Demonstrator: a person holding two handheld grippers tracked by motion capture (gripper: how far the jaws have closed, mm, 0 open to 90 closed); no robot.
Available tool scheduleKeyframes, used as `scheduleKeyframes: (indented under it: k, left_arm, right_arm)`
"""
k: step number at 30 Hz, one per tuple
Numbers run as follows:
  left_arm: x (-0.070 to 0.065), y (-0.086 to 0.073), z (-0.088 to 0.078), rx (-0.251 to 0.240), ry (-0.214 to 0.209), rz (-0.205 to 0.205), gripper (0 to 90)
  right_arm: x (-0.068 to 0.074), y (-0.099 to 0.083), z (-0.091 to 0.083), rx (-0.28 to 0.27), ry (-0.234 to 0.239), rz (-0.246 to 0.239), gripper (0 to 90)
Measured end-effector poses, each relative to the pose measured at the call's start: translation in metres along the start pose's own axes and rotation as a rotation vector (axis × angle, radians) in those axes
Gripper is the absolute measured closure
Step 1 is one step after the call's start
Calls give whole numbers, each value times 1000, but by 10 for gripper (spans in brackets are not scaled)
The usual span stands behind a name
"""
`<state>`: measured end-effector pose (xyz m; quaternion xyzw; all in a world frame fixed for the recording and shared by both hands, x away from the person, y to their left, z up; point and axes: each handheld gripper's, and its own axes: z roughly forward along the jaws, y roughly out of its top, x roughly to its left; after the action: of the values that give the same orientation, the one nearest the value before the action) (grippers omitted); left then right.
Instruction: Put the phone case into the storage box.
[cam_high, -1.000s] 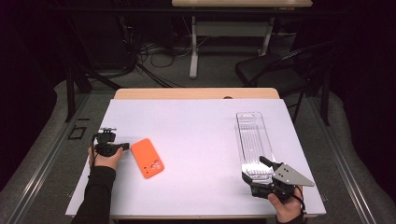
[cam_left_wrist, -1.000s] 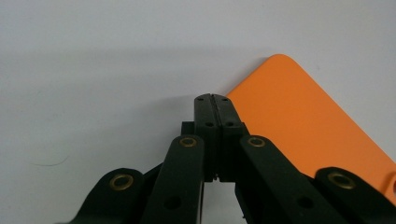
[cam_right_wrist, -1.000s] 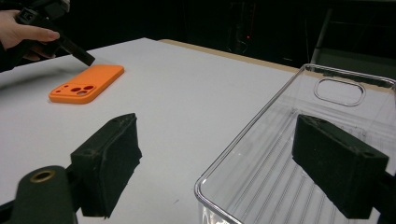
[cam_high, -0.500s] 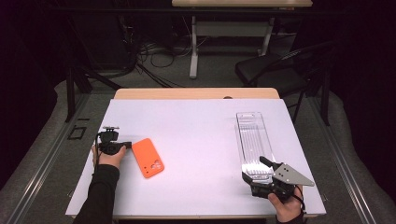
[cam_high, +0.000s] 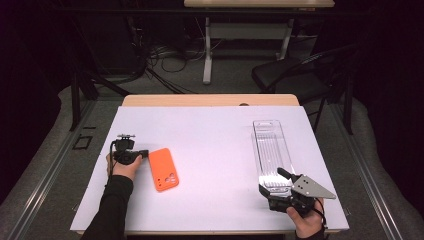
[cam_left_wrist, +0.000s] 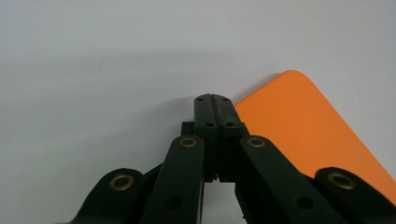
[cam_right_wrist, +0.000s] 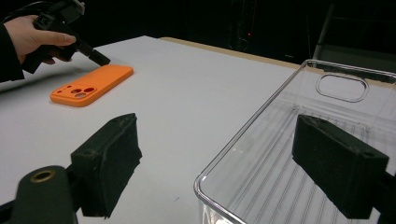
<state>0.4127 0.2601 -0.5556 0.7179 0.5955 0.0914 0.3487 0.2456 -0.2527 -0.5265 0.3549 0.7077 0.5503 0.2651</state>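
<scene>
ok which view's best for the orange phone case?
The high view: the orange phone case shows whole, flat on the white table, with the left gripper at its far corner. The right gripper view shows it small and oblique, camera cutouts visible. The left gripper view shows one corner of it, behind that gripper's shut fingers.

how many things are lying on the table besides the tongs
2. An orange phone case lies camera-holes up at the table's left, by the shut left tongs. A clear plastic tray lies at the right, its near end between the open right tongs.
</scene>
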Motion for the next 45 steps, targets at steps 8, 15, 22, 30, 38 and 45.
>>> scheduleKeyframes:
  k: [8, 15, 22, 30, 38, 45]
  left_arm:
    - [-13, 0, 4, -9, -57, 23, 900]
    - [-38, 5, 8, 23, -31, 110, 900]
    - [-46, 4, 11, 26, -72, 110, 900]
    - [-66, 4, 17, 44, -106, 170, 900]
    - [-84, 4, 24, 68, -194, 196, 900]
    - [-94, 5, 23, 80, -141, 232, 900]
  right_arm:
    - [0, 0, 0, 2, 4, 1, 141]
    - [0, -1, 1, 3, 7, 3, 141]
    - [0, -1, 2, 6, 9, 7, 141]
    - [0, -1, 3, 8, 10, 9, 141]
    - [-1, -2, 2, 10, 11, 14, 141]
    - [-1, -2, 1, 8, 8, 19, 141]
